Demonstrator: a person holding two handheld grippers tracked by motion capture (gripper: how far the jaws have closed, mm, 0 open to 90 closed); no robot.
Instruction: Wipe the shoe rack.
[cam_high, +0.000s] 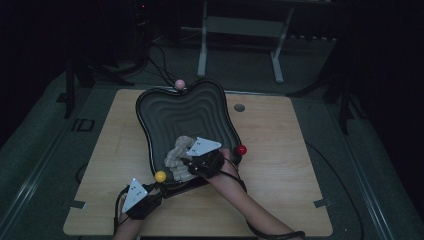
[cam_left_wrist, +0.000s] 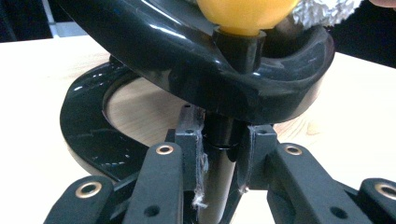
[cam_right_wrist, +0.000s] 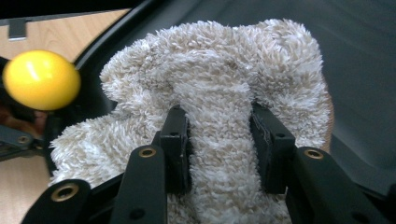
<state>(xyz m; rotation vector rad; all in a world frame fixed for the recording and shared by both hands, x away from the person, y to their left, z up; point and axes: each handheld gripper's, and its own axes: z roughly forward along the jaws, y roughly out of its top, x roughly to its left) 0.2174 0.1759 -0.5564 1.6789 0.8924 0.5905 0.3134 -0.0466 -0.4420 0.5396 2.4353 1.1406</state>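
Surface: a light wooden surface (cam_high: 280, 150) in the middle of the high view, dark floor all round it.
Tray: a black ribbed tray (cam_high: 165, 107) sits on a stand at centre frame, with a pink ball (cam_high: 179, 84) at its top edge, a red ball (cam_high: 241, 149) at its right and a yellow ball (cam_high: 160, 176) at its lower left.
Towel: a fluffy beige towel (cam_high: 176, 156) lies bunched in the tray's lower part, just right of the yellow ball.
Left gripper: the left gripper (cam_left_wrist: 219, 156), at lower left of the high view, is clamped on the black post (cam_left_wrist: 219, 135) under the yellow ball.
Right gripper: the right gripper (cam_right_wrist: 219, 140) is at the tray's lower right, its jaws pinching a fold of the towel.
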